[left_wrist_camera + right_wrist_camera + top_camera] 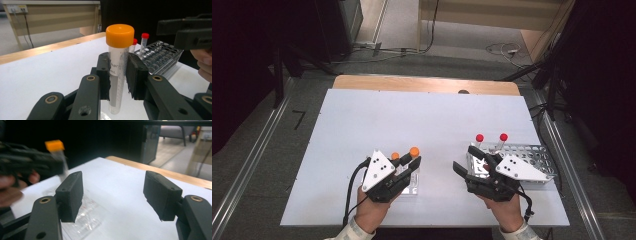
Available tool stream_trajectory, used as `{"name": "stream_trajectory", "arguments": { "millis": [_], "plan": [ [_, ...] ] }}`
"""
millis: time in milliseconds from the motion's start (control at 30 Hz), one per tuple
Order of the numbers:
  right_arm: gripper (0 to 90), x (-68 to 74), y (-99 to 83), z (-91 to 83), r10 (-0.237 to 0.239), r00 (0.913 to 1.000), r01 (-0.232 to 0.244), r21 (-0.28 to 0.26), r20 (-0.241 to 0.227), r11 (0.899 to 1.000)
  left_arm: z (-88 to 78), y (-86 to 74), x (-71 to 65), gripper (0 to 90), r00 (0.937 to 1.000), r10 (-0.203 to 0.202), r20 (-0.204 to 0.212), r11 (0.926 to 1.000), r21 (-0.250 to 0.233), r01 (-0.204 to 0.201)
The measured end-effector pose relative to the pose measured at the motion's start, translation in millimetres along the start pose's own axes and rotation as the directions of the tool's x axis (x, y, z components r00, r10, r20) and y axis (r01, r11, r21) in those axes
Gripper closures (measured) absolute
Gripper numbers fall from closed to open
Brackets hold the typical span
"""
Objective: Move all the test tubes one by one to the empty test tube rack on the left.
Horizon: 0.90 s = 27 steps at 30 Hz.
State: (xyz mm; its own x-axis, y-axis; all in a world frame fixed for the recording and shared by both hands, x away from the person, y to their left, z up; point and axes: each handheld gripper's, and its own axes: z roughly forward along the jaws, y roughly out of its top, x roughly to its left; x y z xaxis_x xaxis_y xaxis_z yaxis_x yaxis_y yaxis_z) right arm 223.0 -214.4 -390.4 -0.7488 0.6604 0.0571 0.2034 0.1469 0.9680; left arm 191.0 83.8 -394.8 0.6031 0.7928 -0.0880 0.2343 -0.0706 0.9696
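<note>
A white sheet covers the wooden surface (362, 125), ringed by grey floor. At right centre, a perforated metal rack (537, 152) holds two red-capped tubes (480, 138). At lower left, the left tool (119, 72) clamps an upright clear orange-capped tube (119, 50). The right tool (117, 192) stands wide, empty, above a clear plastic rack (85, 220).

Each hand-held gripper is built of black plastic links joined by brass-coloured rivets, ending in two thick rectangular black pads. The left hand-held gripper (411, 165) is topped by a pale grey three-cornered plate dotted with dark screws, and a black cable is trailed from its rear. The right hand-held gripper (468, 162) is fitted with a similar plate and cable. Light-coloured sleeve cuffs are worn at both wrists
</note>
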Motion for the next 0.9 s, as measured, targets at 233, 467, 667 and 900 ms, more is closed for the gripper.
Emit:
{"name": "stream_trajectory", "arguments": {
  "millis": [233,467,667,900],
  "plan": [
    [30.9,-16.5,-9.6,-10.5,0.030,0.9980,-0.031,0.013,0.055,0.999,-8.4,5.0,8.3,74.7,0.9997,-0.006,-0.022,0.9999,-0.010,0.006],
    [31.0,-23.5,-12.5,-18.2,0.041,0.9959,-0.042,0.011,0.081,0.999,-13.9,5.7,17.3,74.6,0.9983,-0.011,-0.057,0.9999,-0.009,0.011],
    [31.0,-27.4,-15.1,-20.5,0.044,0.9946,-0.046,0.019,0.094,0.999,-19.6,4.0,28.3,74.6,0.9957,-0.011,-0.091,0.9999,0.003,0.012],
    [31.0,-32.3,-18.0,-21.3,0.054,0.9923,-0.057,0.024,0.112,0.998,-26.3,1.8,42.6,74.6,0.9900,-0.019,-0.140,0.9996,0.019,0.022]
  ]
}}
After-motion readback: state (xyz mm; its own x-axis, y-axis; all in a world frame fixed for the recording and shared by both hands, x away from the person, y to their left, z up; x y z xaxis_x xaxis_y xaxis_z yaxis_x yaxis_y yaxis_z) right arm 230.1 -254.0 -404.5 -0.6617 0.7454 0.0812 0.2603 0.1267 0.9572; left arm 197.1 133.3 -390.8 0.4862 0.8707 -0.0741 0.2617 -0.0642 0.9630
